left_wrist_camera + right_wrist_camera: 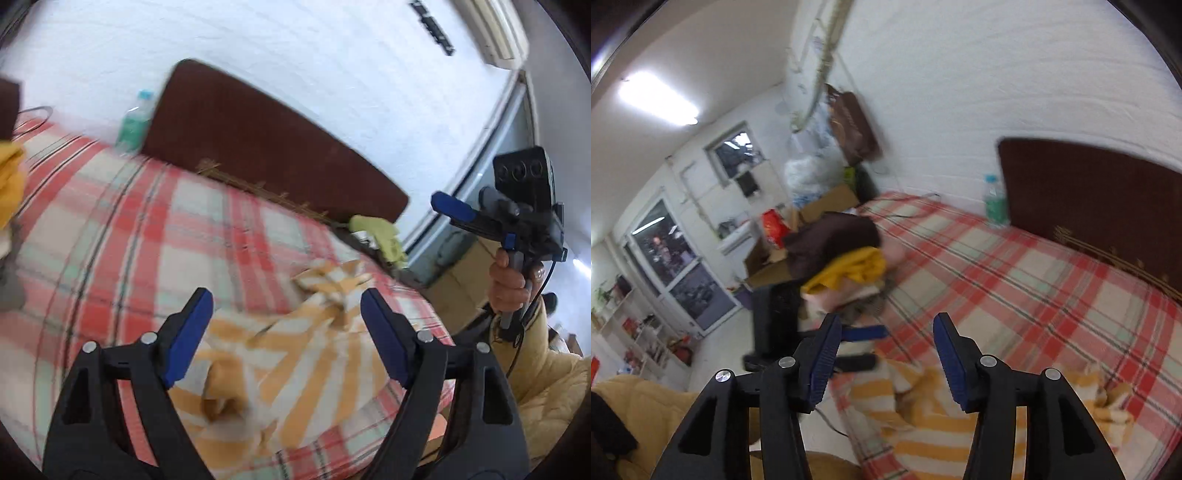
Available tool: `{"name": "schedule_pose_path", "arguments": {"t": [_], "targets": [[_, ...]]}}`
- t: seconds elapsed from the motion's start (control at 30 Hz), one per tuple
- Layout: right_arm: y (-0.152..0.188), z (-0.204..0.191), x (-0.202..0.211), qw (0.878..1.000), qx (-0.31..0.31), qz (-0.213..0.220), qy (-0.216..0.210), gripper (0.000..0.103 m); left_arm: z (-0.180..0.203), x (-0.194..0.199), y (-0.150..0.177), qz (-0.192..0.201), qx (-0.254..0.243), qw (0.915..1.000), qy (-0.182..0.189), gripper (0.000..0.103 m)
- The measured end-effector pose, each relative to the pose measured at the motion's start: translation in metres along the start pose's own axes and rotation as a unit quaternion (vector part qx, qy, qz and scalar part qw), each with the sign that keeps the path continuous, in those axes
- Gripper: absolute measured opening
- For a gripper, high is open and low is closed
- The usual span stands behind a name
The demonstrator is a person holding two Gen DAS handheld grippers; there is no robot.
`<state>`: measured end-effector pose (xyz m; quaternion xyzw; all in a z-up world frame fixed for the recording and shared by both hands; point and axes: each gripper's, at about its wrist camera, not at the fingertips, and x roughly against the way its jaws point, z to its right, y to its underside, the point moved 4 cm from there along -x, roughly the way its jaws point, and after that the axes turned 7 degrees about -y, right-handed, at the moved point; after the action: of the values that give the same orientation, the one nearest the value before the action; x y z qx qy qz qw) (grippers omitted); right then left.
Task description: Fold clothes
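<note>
A crumpled yellow-and-white striped garment lies on the near edge of a bed with a red plaid sheet. My left gripper is open and empty, held above the garment. My right gripper is open and empty, raised above the same garment near the bed's edge. The right gripper also shows in the left wrist view, held high at the right by a hand. The left gripper's blue fingers show in the right wrist view.
A pile of clothes, brown and mustard on top, sits at the bed's far left; the mustard piece also shows in the left wrist view. A dark headboard and a green bottle stand by the white wall. Boxes and shelves stand at the left.
</note>
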<state>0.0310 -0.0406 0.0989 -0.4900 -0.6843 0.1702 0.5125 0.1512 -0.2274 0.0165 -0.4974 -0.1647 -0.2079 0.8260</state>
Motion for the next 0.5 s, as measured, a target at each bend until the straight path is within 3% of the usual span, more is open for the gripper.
{"name": "schedule_pose_path", "arguments": {"t": [0.1,0.17,0.23,0.3,0.5], "targets": [[0.031,0.084,-0.003,0.989,-0.047,-0.035,0.136,0.069,-0.051,0.013,0.021,-0.020,0.028,0.9976,-0.060,0.082],[0.050,0.132,-0.008,0.974,-0.074,-0.066,0.203,0.069,-0.043,-0.006,0.025,-0.043,0.000,0.9971,-0.063,0.086],[0.064,0.160,-0.018,0.967,-0.095,-0.087,0.218,0.069,-0.034,-0.025,0.030,-0.065,-0.027,0.9953,-0.067,0.093],[0.076,0.185,-0.028,0.961,-0.114,-0.104,0.228,0.069,-0.026,-0.043,0.034,-0.088,-0.055,0.9922,-0.070,0.093],[0.073,0.205,-0.063,0.962,-0.148,-0.116,0.199,0.069,-0.013,-0.101,0.044,-0.154,-0.118,0.9779,-0.078,0.093]]}}
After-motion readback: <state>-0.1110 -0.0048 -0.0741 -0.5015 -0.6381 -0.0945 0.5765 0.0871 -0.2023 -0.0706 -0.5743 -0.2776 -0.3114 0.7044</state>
